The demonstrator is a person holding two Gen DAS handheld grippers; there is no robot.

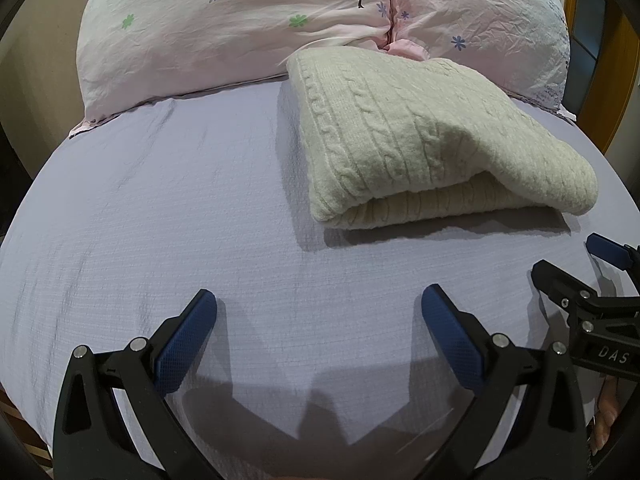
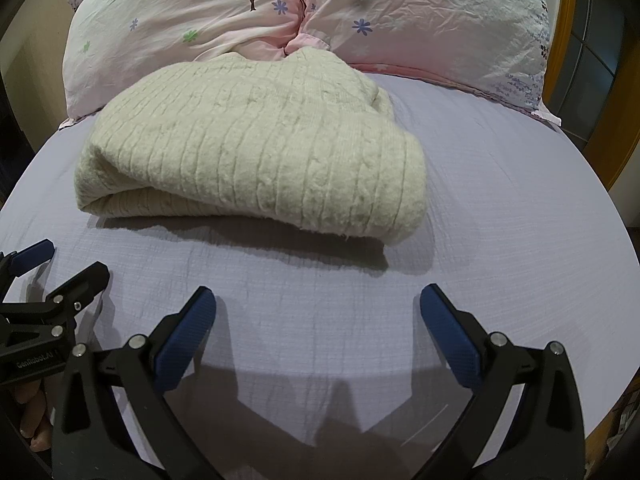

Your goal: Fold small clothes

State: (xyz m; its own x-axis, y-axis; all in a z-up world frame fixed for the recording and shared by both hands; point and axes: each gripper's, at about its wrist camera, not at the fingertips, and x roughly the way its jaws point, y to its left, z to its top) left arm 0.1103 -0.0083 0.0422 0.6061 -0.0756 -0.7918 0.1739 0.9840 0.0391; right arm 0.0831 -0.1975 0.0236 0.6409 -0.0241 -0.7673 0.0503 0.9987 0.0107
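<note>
A cream cable-knit sweater (image 1: 420, 136) lies folded in a thick bundle on the lavender bed sheet (image 1: 160, 208), its folded edge toward me. It also shows in the right wrist view (image 2: 256, 152). My left gripper (image 1: 319, 304) is open and empty, hovering over bare sheet in front and to the left of the sweater. My right gripper (image 2: 318, 304) is open and empty, over the sheet in front of the sweater. Each gripper shows at the edge of the other's view: the right gripper (image 1: 568, 264), the left gripper (image 2: 68, 264).
Two pink floral pillows (image 1: 224, 32) (image 2: 420, 20) lie behind the sweater at the head of the bed. A wooden frame edge (image 1: 620, 80) runs along the right. The sheet (image 2: 500, 200) stretches on both sides of the sweater.
</note>
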